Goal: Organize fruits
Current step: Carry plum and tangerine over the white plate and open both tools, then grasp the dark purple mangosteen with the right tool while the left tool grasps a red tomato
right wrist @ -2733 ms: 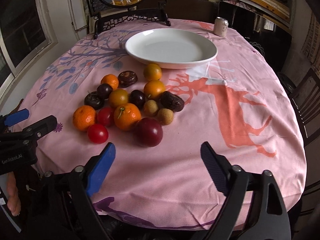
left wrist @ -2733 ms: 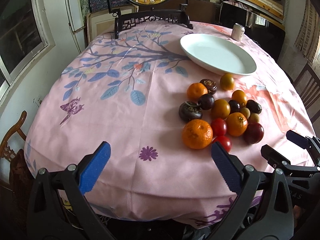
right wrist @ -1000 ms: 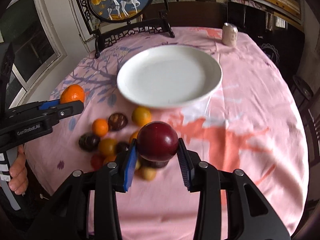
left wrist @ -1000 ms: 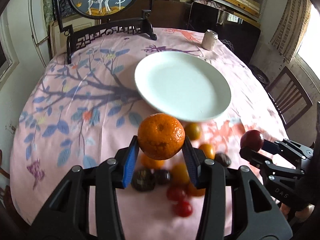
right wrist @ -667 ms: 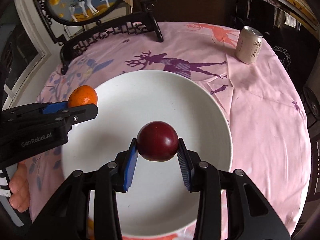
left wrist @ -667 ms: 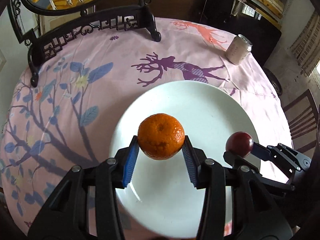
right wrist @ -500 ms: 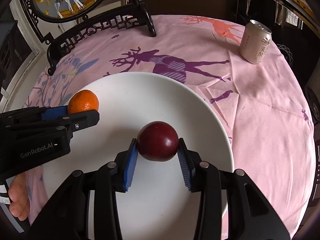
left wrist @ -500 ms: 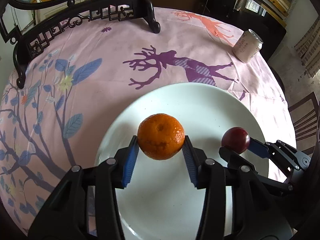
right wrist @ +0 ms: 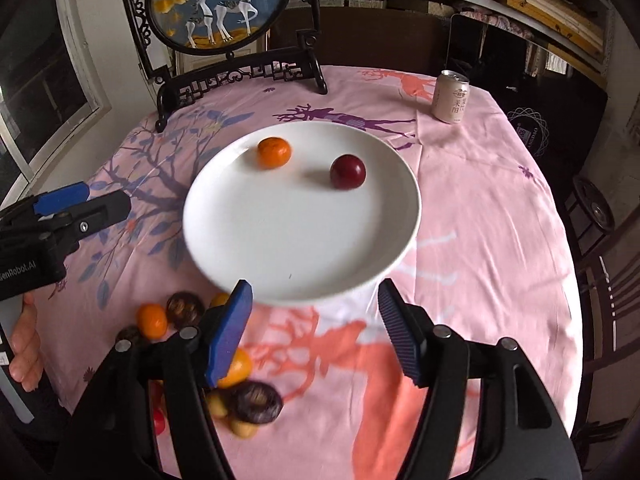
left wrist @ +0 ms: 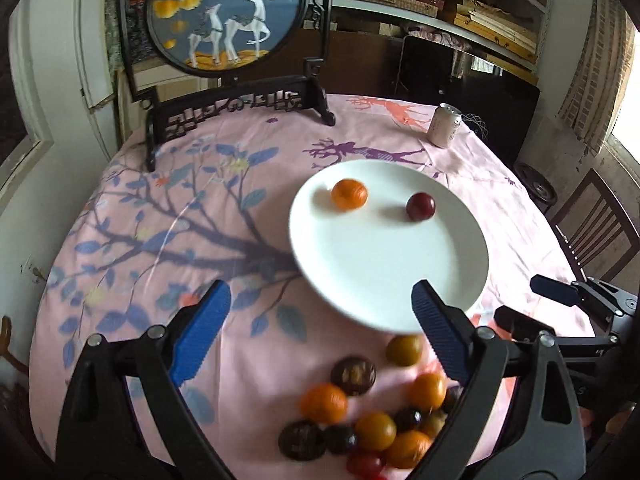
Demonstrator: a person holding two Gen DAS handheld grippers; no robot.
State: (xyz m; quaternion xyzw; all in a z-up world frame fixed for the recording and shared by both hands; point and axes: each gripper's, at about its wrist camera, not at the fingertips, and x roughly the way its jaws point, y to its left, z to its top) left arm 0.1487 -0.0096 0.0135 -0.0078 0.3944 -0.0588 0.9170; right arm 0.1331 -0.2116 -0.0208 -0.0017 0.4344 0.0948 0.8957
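Two fruits on plate [right wrist: 224,240]; left gripper [left wrist: 320,334] "GenRobot.AI", right gripper [right wrist: 316,330]: jaws just opened, empty; can [right wrist: 451,97] lettering unreadable

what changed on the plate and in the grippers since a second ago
Both grippers' jaws have just been opening: the left gripper let go the orange, the right gripper the plum, both now on the plate. The can stayed put.

white plate [right wrist: 224,236], orange mandarin [right wrist: 274,153], maroon plum [right wrist: 347,172] (pink floral tablecloth [right wrist: 480,208])
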